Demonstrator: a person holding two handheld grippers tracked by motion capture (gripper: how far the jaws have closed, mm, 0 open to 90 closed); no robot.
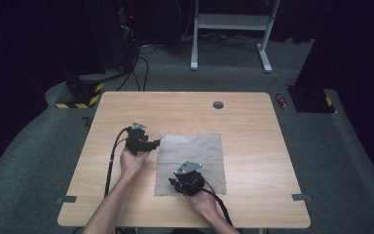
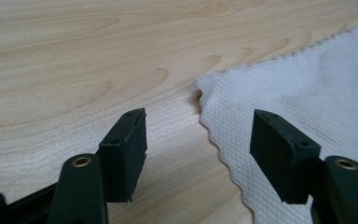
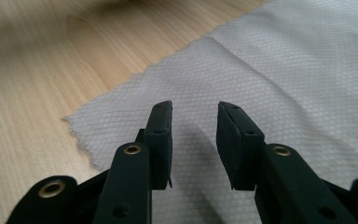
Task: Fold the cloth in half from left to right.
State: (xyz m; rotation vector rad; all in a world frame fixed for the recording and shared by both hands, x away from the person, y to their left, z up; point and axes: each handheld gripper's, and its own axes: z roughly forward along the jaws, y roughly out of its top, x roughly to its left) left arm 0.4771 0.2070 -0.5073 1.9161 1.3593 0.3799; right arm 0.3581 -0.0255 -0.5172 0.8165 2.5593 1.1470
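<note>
cloth (image 1: 190, 163) lies flat in the middle of the table (image 1: 253, 122). my left gripper (image 2: 198, 140) is wide open around its far left corner, holding nothing. my right gripper (image 3: 193, 140) is half open above the near left corner, empty, probably to pick both corners for folding.

We see a dim lab: dark curtains, grey carpet, floor cables (image 1: 136, 68), hazard-striped block (image 1: 80, 95) beyond our surface's (image 1: 253, 122) far-left corner.
</note>
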